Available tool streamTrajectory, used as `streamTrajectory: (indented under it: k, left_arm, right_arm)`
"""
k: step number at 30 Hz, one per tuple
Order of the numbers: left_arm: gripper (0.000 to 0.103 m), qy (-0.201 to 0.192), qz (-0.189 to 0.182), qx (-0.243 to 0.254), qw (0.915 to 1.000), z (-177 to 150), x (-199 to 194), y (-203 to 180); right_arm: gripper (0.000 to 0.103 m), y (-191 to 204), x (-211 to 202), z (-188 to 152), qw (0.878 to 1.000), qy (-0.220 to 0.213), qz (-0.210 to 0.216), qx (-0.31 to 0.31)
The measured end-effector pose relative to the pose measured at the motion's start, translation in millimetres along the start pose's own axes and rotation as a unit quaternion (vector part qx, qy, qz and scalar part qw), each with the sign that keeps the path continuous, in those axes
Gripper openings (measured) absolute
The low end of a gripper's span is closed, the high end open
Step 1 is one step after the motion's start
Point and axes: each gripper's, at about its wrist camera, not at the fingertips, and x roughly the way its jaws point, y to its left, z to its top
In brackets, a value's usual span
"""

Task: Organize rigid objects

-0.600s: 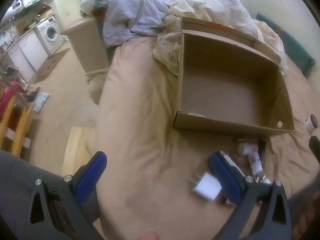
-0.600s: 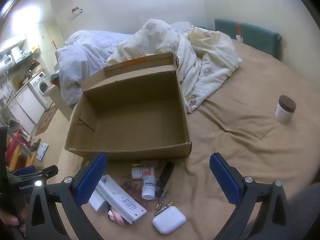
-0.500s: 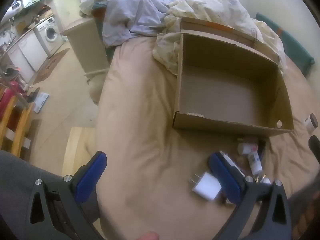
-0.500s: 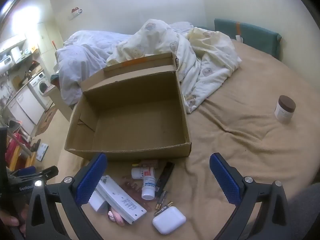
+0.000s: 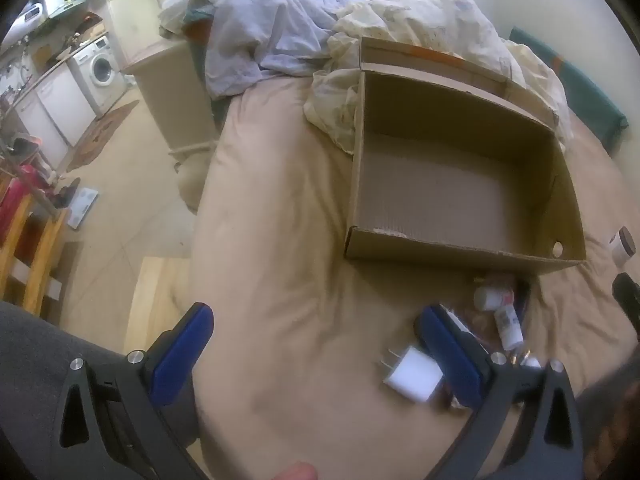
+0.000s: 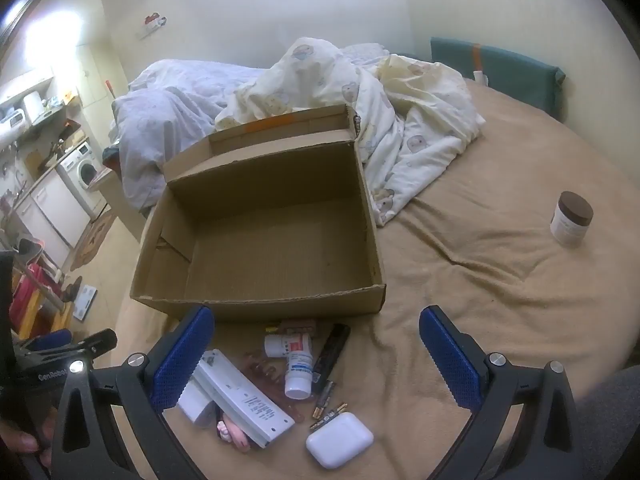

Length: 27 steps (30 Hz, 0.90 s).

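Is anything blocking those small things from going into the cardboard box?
Only the cardboard box's own near wall, which the pile lies against, so items must be lifted over it. The box looks empty, and both the left gripper and right gripper stand open, holding nothing.

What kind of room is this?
Most likely a small studio flat: a bed with rumpled duvets fills the view, and a washing machine stands in a kitchen corner off to the side.
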Motion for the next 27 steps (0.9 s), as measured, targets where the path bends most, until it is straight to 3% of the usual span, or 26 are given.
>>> streamTrajectory:
  k: [27]
  left_arm:
    - [0.103,0.008,-0.006,0.002,0.9999,1.7,3.7,-0.7]
  right_arm:
    - [0.103,3.5,4.0,-1.7,1.0,0.006,-0.002,-0.005]
